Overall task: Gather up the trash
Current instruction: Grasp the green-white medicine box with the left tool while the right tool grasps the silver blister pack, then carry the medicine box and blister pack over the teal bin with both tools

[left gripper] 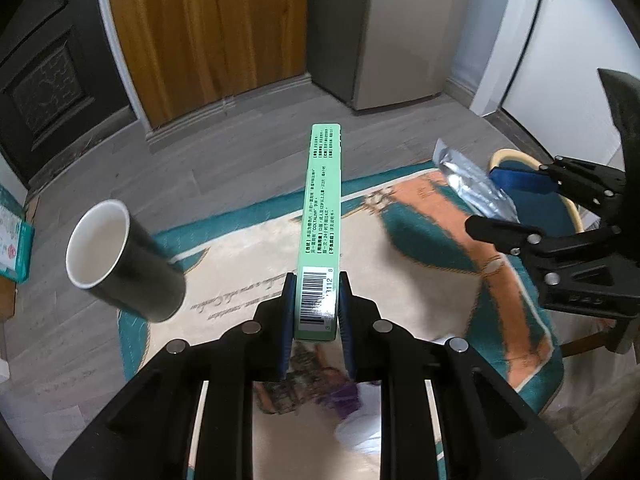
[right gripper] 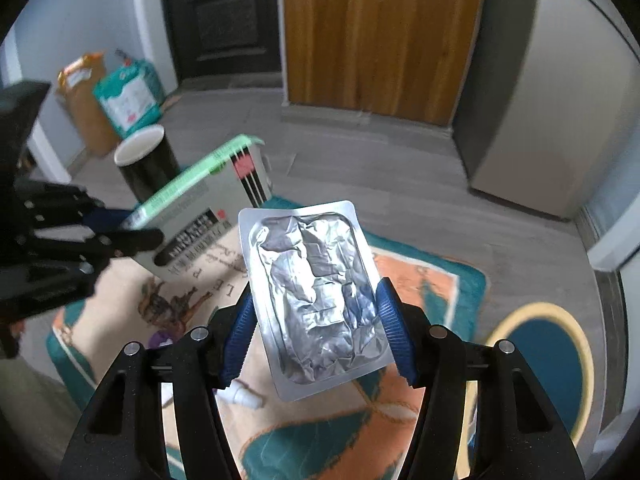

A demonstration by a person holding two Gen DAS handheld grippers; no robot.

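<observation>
- Left gripper [left gripper: 315,312] pinching a green box [left gripper: 322,216] edgewise at its barcode end, blue pads [left gripper: 286,316] pressing on both broad faces, box pointing straight ahead above the rug [left gripper: 248,264].
- Right gripper [right gripper: 318,326] clamping a silver blister pack [right gripper: 316,292] across its width, crumpled foil side facing the camera, upper corner tilting left.
- In the left wrist view, right gripper [left gripper: 516,208] appearing at the right edge, holding the pack [left gripper: 472,184] above the rug's orange band.
- In the right wrist view, left gripper [right gripper: 132,224] reaching in from the left, gripping the box [right gripper: 200,208], its white face showing red and black marks.
- Black cup [left gripper: 120,260] with white inside sitting left of the box, mouth tilting toward the lens; seen behind the box in the right wrist view [right gripper: 146,162].
- White bottle-like item [right gripper: 244,394] lying on the rug beneath the right gripper, blurred.
- Round blue mat [right gripper: 548,364] with yellow rim lying beside the rug on the grey floor.
- Teal package [right gripper: 128,100] and brown bag [right gripper: 84,100] standing against the far wall.
- Wooden panel [right gripper: 380,36], dark door [right gripper: 224,16] and grey cabinet [right gripper: 536,92] closing the background.
</observation>
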